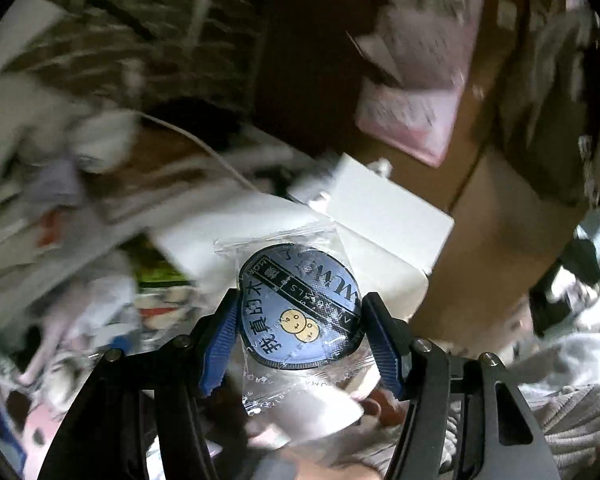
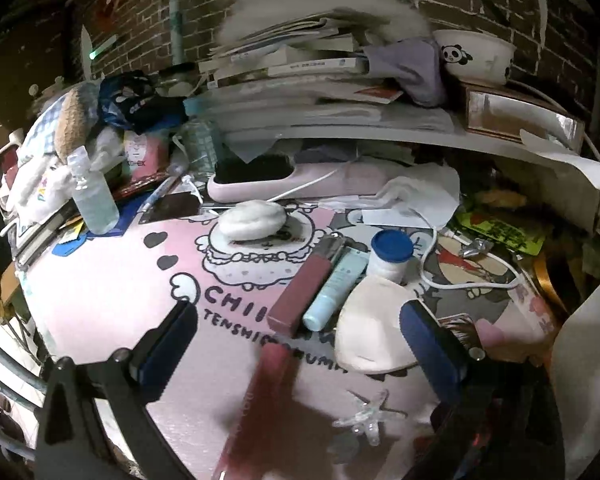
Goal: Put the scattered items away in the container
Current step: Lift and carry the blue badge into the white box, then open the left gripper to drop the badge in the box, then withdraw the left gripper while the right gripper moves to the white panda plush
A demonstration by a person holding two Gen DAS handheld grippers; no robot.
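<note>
Cluttered pink desk: left gripper clamping sachet, bound for box; right gripper wide open, empty, lip tube likely next.

two tubes lie side by side on the mat, jar just right.

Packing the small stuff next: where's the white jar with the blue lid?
Right wrist view, right of centre: white jar with blue lid stands on the pink mat, beside the pale blue tube.

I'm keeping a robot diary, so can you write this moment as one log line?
left gripper: shut on clear-wrapped round blue packet | right gripper: open, empty, over pink cartoon mat | maroon tube lying on mat
</note>
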